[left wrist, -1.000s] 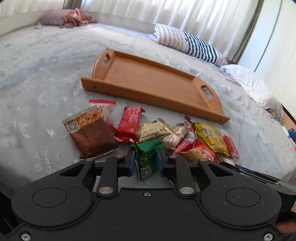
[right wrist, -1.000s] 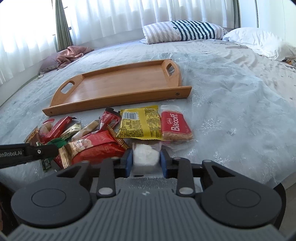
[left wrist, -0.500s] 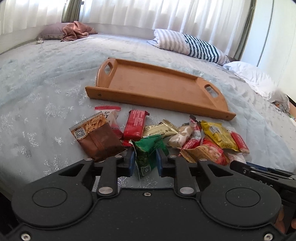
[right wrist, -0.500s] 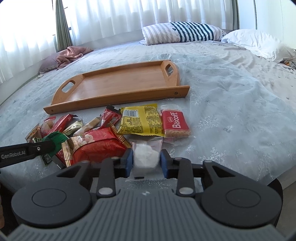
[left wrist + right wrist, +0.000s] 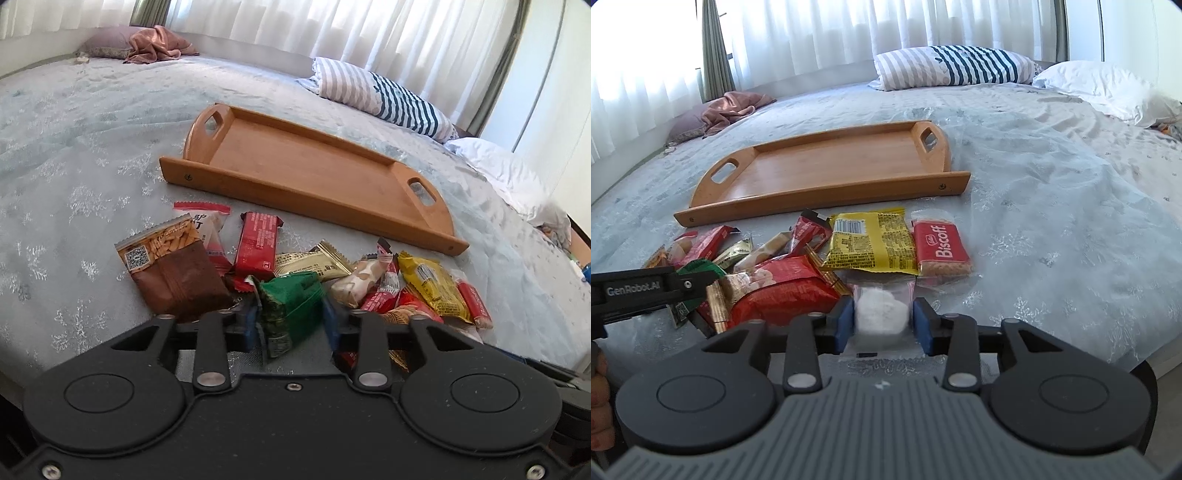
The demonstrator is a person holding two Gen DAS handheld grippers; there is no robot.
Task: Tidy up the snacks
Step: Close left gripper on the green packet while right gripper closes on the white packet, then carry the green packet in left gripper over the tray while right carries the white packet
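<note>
Both pairs of tongs have spread since a second ago: then the pads pinched the green packet and the clear bag, now a gap shows beside each. The left tongs (image 5: 290,323) are opening, with the green packet (image 5: 291,306) standing crumpled between the pads; it leans close to the left pad and clears the right one. The right tongs (image 5: 882,321) are opening too, and the clear bag of white pieces (image 5: 881,312) lies between the pads on the bed (image 5: 1052,221), with slim gaps on both sides as far as can be seen.

Only the left view shows the brown packet of nuts (image 5: 171,273) just left of its tongs, the white and red wrapper (image 5: 210,229) beyond that, and the red bar (image 5: 258,243) straight ahead. Only the right view shows the Biscoff biscuit (image 5: 940,251) ahead and slightly right of its tongs, the full face of the yellow packet (image 5: 871,243) directly ahead, the big red bag (image 5: 779,291) to the left, and the left tongs from the side, reaching into the heap with a bit of a hand (image 5: 600,402) at the frame edge. In both views the wooden tray (image 5: 314,192) lies beyond the snacks, with nothing in it.
</note>
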